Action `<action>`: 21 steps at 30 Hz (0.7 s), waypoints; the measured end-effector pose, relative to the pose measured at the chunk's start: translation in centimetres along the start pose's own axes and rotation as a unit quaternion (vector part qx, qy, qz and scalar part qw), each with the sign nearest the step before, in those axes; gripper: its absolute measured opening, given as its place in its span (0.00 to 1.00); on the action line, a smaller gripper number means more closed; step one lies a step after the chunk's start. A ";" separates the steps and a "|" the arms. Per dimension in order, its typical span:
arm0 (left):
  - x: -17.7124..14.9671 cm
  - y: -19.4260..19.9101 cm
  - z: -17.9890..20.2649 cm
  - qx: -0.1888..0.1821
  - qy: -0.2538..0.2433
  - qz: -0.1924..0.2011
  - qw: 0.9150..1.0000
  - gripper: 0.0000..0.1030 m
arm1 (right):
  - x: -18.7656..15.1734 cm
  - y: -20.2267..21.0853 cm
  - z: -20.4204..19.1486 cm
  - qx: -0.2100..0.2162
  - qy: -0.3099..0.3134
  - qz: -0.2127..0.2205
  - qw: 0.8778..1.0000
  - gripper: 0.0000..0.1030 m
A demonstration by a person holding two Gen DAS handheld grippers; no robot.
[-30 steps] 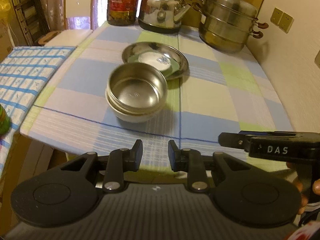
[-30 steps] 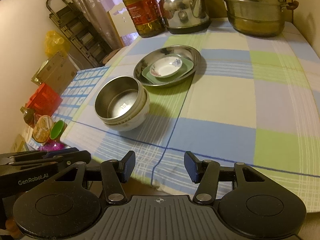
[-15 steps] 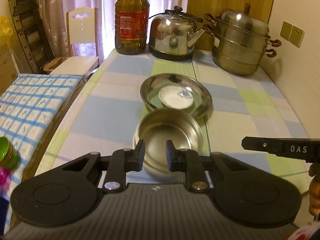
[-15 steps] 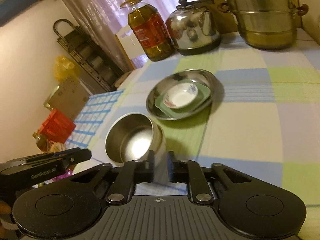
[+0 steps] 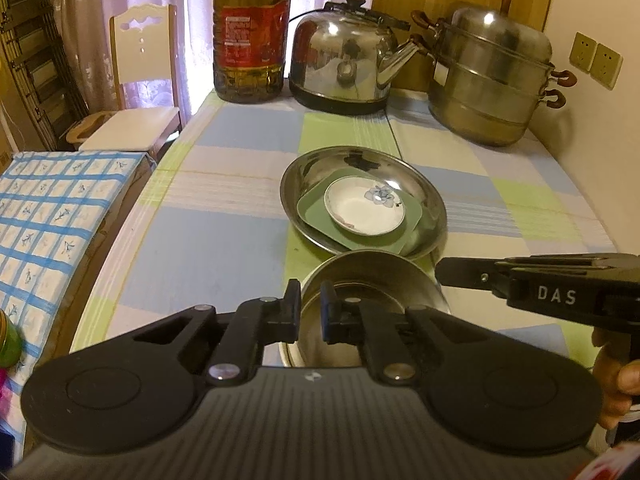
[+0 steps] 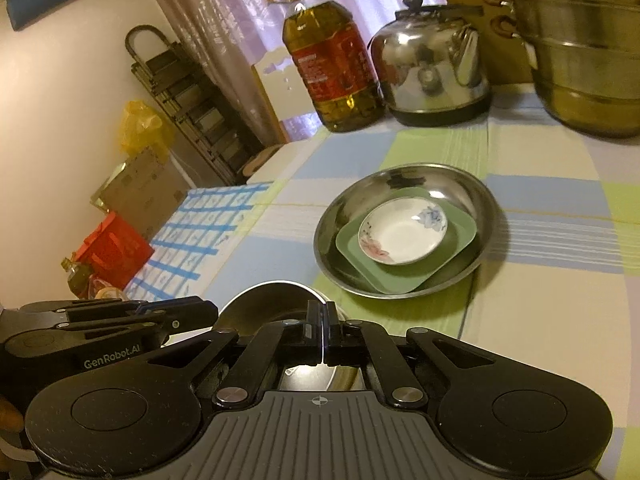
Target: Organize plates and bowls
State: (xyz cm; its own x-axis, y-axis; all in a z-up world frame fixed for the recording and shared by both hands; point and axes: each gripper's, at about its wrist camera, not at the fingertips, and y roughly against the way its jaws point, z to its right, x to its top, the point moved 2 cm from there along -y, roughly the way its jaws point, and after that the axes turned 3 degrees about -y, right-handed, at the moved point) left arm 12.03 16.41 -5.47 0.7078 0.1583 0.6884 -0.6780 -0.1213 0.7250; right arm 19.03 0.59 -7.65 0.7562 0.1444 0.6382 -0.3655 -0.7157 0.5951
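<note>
A steel bowl (image 5: 372, 280) stands on the checked tablecloth, close in front of both grippers. My left gripper (image 5: 310, 310) is closing on the bowl's left rim, which sits between its pads. My right gripper (image 6: 322, 320) is closing on the thin right rim (image 6: 272, 300), one finger inside the bowl and one outside. Behind the bowl lies a steel plate (image 5: 304, 176). It holds a green square plate (image 5: 316, 208) with a white flowered saucer (image 5: 360, 212) on top. The right wrist view shows the same plate (image 6: 460, 176) and saucer (image 6: 400, 232).
An oil bottle (image 5: 250, 32), a steel kettle (image 5: 344, 60) and a stacked steamer pot (image 5: 492, 80) line the table's far edge. The wall runs along the right. A white chair (image 5: 140, 80) and a blue checked surface (image 5: 48, 220) are on the left.
Both grippers have moved forward from the table's near edge up to the steel bowl. Their jaws have gone from standing apart to closing on its rim.
</note>
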 end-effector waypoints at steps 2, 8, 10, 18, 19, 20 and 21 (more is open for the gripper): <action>0.0 -0.5 -0.2 -0.002 0.001 -0.005 1.000 0.08 | -0.1 -0.6 0.3 -0.003 -0.002 -0.008 1.000 0.01; -0.2 -1.6 -0.6 -0.002 0.009 -0.024 1.000 0.07 | 0.2 -1.1 1.1 -0.006 -0.014 -0.017 1.000 0.01; -0.3 -1.8 -0.7 0.001 0.011 -0.027 1.000 0.08 | 0.3 -1.2 1.4 -0.004 -0.023 -0.022 1.000 0.01; -0.1 -0.6 -1.6 -0.013 0.050 -0.028 0.998 0.12 | 1.0 -0.5 2.7 0.004 -0.063 -0.031 0.998 0.05; -0.1 -0.5 -1.8 -0.015 0.061 -0.033 0.998 0.22 | 1.0 -0.3 2.9 0.002 -0.068 -0.033 0.997 0.18; -0.2 -0.5 -2.2 -0.016 0.075 -0.039 0.996 0.28 | 1.1 -0.2 3.1 0.002 -0.073 -0.034 0.997 0.31; -0.3 -0.5 -2.5 -0.018 0.087 -0.044 0.995 0.35 | 1.0 -0.1 3.2 0.002 -0.079 -0.034 0.996 0.53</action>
State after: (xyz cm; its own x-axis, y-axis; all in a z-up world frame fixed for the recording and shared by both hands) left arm 11.64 18.82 -6.08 0.7214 0.3346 0.6063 -0.6242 -0.0648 0.7785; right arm 21.60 -1.38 -8.66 0.8558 0.0833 0.5106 -0.3082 -0.7106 0.6325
